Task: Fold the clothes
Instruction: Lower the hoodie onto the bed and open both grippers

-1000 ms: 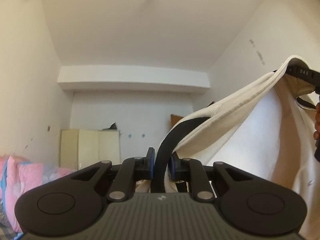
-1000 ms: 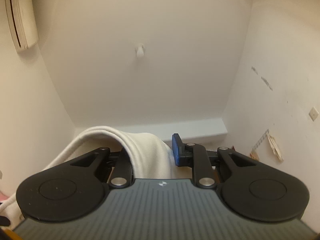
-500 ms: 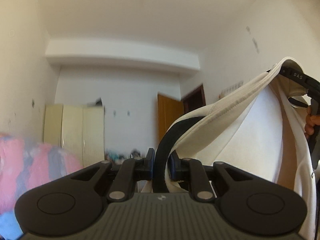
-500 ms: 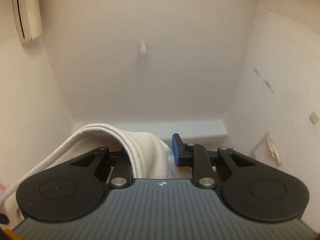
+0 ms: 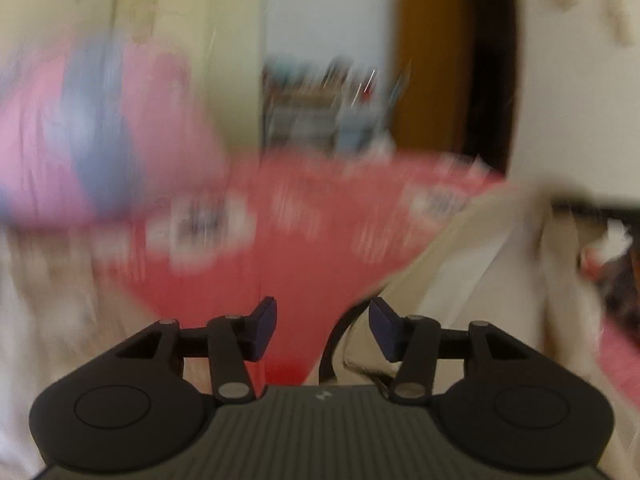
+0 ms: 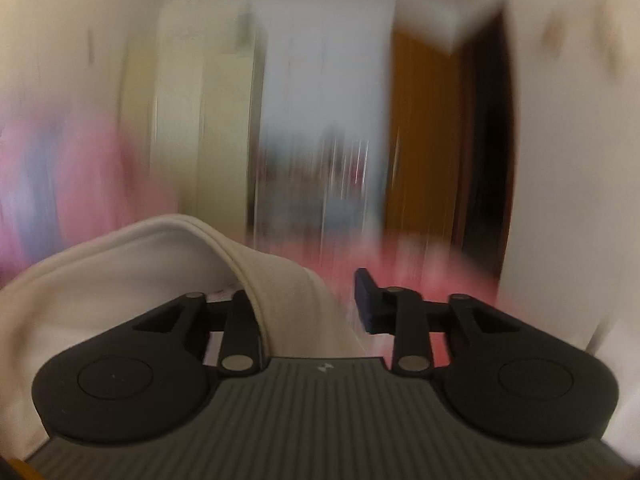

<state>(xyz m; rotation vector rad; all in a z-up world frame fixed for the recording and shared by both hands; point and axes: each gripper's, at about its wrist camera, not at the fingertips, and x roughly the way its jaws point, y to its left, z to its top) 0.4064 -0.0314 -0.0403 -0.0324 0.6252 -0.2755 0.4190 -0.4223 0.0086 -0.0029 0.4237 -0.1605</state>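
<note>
The white garment with its black trim, which a second ago hung high in the air pinched in both claws against a bare ceiling, now sags low over the red patterned bedspread; both views have swung down to take in the bed, the wardrobe and the open door, all smeared by motion. The left gripper is opening: its blue pads stand apart with red bedspread showing between them, and the black trim that was clamped there now runs just beside the right-hand pad, not pressed by it. The right gripper is opening too; cloth still drapes over its left finger and fills part of the gap, but the blue pad on the other side stands clear of it, so nothing is truly gripped. By my reading the shake-out is over and the garment is being let go onto the bed, ready to be spread flat before the first fold
</note>
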